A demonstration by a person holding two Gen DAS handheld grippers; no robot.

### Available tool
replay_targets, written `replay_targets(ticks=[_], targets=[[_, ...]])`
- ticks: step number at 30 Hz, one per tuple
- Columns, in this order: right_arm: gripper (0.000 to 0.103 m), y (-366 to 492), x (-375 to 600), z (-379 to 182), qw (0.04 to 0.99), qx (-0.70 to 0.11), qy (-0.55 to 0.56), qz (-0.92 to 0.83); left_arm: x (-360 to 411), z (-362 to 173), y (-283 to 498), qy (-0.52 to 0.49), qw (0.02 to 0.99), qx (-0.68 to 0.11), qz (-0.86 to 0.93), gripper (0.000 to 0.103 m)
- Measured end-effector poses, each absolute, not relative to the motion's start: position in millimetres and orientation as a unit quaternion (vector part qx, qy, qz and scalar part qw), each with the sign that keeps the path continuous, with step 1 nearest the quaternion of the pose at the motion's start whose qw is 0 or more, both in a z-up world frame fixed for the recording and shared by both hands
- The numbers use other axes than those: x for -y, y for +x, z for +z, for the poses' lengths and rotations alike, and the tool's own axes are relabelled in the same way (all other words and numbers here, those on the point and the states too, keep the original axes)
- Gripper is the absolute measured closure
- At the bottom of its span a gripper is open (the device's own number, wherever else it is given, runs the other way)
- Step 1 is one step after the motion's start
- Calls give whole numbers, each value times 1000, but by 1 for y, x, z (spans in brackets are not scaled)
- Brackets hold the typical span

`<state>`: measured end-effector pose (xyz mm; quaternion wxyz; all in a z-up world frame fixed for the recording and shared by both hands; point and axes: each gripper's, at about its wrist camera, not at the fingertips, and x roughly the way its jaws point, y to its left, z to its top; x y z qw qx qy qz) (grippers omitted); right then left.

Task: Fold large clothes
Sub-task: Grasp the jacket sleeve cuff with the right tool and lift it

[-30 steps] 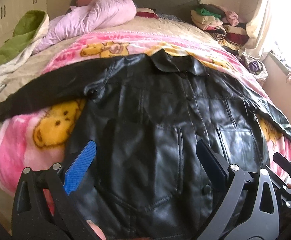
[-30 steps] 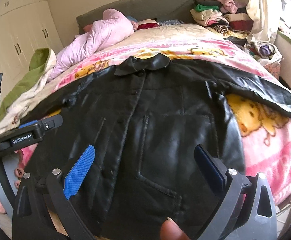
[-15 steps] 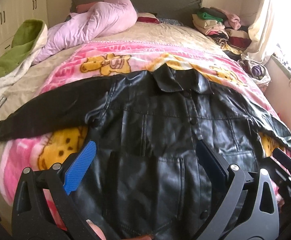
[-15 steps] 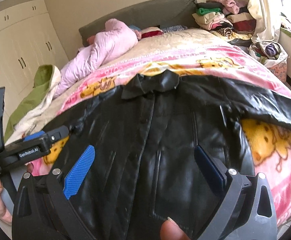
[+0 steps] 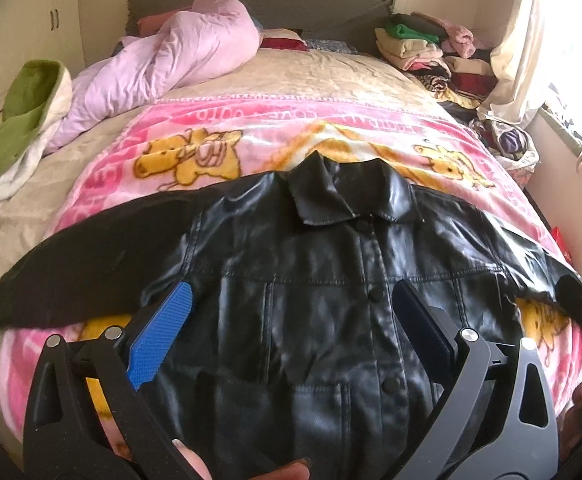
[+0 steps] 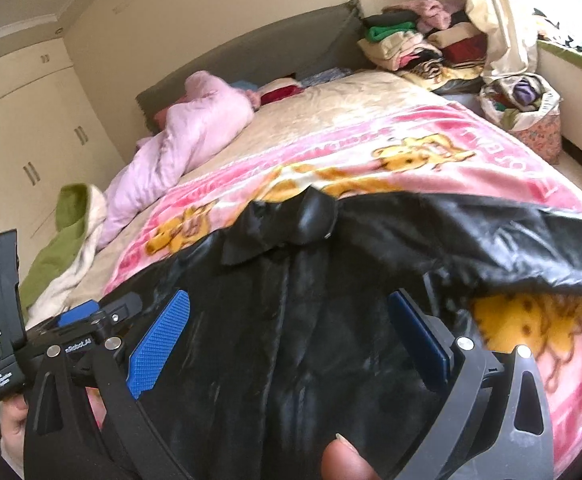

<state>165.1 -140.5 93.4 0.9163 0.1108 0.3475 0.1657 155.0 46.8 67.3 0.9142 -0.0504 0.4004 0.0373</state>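
Pink blanket (image 5: 371,128) bears one black jacket (image 5: 311,300); two hand-held grippers, left (image 5: 291,332) and right (image 6: 289,336), gape wide, empty.

Glossy black leather-look jacket (image 5: 315,280) lies on a fluffy pink fleece blanket (image 5: 251,128).

Daylight floods in from the window (image 5: 579,40) at upper right, blown out to white in both views. The black jacket (image 5: 311,300) shows soft sheen along its folds. Fisheye bending curves the bed edges; corners are vignetted dark. The right wrist view is slightly motion-blurred.
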Motion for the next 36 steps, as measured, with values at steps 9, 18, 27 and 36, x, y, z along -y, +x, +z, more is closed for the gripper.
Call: replay_targets(ticks=[9,18,27,36], targets=[[4,196,186,92,931,-330,126,94,-37,56,189,-20,912,-409,32,9],[4,217,269,75,927,-331,175,-27,-37,41,203,-18,911,-412,11,9],[4,215,355,27,883,-358,253,-165,-30,16,210,-26,907,-420,-12,9],[4,207,437,-18,822,-365,355,-256,-16,-30,222,-9,893,-450,-23,9]])
